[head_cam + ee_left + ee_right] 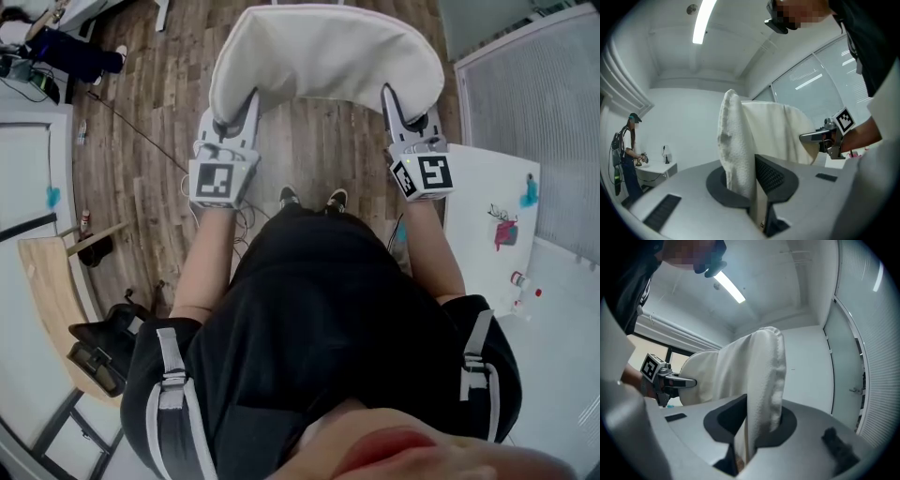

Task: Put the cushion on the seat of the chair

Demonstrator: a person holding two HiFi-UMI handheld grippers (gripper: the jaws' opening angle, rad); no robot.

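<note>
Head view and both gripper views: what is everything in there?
cushion: one, cream, held up over the floor
floor: one, brown wood planks, below
table: one, white, right side, small red and teal items on it
board: one, pale wood, left edge
bystander: one, dark clothes, far left of left gripper view
ceiling light: one, white strip, overhead
shoes: two, black and white, on the floor
left hand-held gripper: one, grey, shut on the cushion's left edge
right hand-held gripper: one, grey, shut on its right edge

Cushion [323, 52] between left gripper [236, 114] and right gripper [401, 111], above floor [169, 122]; table [478, 234] right.
</note>
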